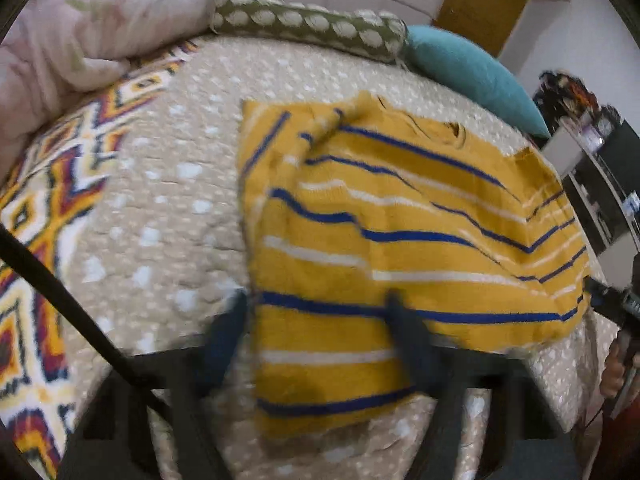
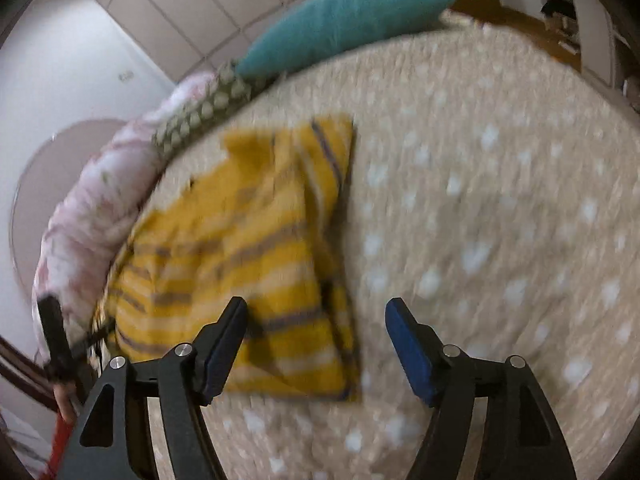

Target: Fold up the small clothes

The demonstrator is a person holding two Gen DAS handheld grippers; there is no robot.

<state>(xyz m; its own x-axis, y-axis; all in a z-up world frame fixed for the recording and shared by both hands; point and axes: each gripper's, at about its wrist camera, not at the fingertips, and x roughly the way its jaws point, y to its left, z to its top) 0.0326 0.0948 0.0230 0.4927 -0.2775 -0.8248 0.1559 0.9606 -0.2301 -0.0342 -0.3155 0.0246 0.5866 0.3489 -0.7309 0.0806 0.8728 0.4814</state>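
Left wrist view: the yellow striped garment (image 1: 400, 248) is seen spread on the dotted bedspread (image 1: 160, 208), directly ahead of the left gripper (image 1: 316, 312). Its near left corner lies between the blurred fingers, which are set apart; no grip can be told. In the right wrist view, the right gripper (image 2: 316, 312) is held wide and empty, the garment lying ahead and left of it.

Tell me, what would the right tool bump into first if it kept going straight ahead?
Probably the spotted bedcover. The right tool points down at bare cover, with the yellow striped shirt just off to its left in the right wrist view. The picture is blurry, so it might brush the shirt's edge first.
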